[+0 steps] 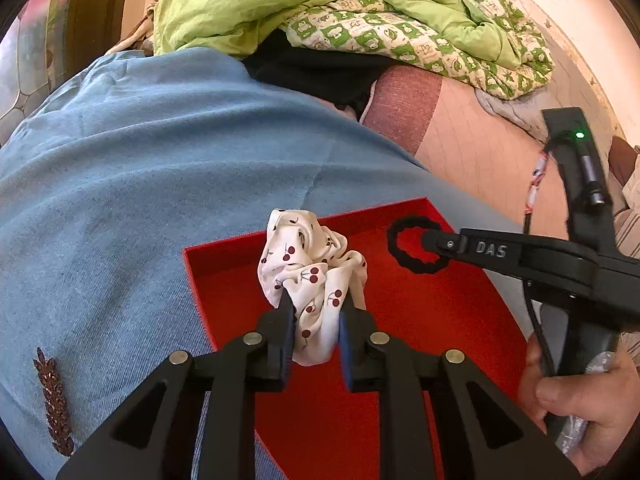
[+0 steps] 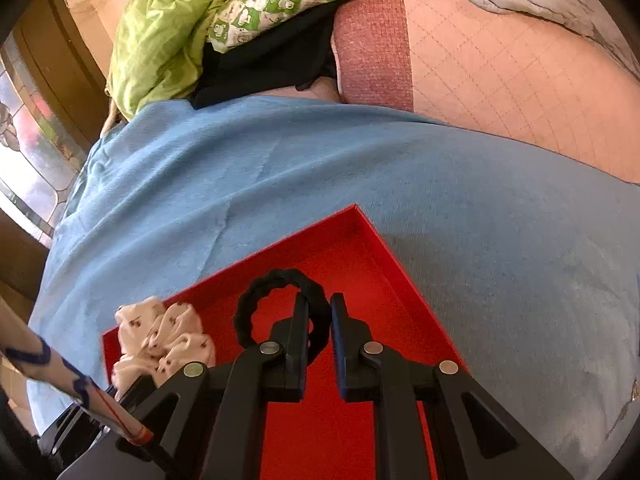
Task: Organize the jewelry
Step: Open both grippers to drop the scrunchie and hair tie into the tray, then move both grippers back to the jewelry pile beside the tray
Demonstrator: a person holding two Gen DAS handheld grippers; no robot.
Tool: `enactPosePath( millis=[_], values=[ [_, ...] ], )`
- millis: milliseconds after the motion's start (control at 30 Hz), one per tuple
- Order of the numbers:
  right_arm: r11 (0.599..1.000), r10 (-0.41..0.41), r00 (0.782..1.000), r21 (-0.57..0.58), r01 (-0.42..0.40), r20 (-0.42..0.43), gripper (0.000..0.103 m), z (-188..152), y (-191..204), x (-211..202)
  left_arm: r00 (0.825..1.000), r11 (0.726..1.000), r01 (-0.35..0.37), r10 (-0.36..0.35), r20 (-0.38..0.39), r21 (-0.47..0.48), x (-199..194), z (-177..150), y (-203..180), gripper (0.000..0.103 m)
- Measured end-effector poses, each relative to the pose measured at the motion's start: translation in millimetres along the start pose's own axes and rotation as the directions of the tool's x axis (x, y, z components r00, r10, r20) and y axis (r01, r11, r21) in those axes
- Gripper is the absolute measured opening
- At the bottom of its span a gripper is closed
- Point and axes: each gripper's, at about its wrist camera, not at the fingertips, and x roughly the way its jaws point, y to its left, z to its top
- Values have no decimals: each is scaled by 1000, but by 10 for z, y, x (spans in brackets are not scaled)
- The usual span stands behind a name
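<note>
Left to right: the left hand-held gripper [image 1: 316, 312] has the cherry scrunchie [image 1: 312, 276] between its jaws, narrow gap, fabric bunched between the pads, hanging over the red tray [image 1: 420, 320] toward its 9 o'clock side; no earlier shot to compare, so I'd call it held. The right hand-held gripper [image 2: 320, 320] is pinched nearly closed on the black hair tie [image 2: 276, 304], which sits over the tray toward 1 o'clock in the left view; whether either piece touches the tray floor, can't tell.

Step in hand, my guess: dropping both into the tray, which lies on the blue cloth [image 1: 160, 160] on the bed; next move calls for easing the jaws apart low over the tray so nothing bounces out, scrunchie and tie kept apart.

Count: one scrunchie; one hair tie; one tray; two grippers; one brooch-like leaf [image 1: 54, 400] on the cloth at 8 o'clock.
</note>
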Motion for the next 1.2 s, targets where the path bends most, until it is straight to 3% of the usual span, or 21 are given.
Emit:
enactPosePath(
  millis=[133, 233, 267, 500, 667, 933, 1200],
  values=[
    [1000, -13, 1000, 5, 13, -13, 13, -15, -37, 49, 1000, 1000, -12, 12, 7, -5, -9, -3, -2, 31],
    [1000, -6, 1000, 12, 7, -9, 40, -8, -58, 37, 1000, 1000, -15, 15, 18, -14, -40, 3, -3, 40],
    [1000, -7, 1000, 11, 7, 4, 42, -7, -60, 1, 1000, 1000, -13, 13, 22, -15, -56, 12, -9, 40],
    [998, 52, 997, 27, -54, 48, 42, 9, -111, -295, 998, 1000, -17, 18, 68, -11, -227, 77, -90, 40],
    [993, 115, 990, 31, -118, 79, 42, -124, -139, -597, 992, 998, -52, 48, 116, 32, -405, 89, -246, 49],
    [969, 213, 971, 105, -224, 107, 42, -731, -497, -1082, 983, 987, -96, 73, 168, 131, -636, -24, -610, 52],
    [973, 198, 972, 94, -211, 129, 43, -1393, -767, -1528, 985, 960, -94, 51, 166, 263, -760, -382, -1096, 52]
  ],
)
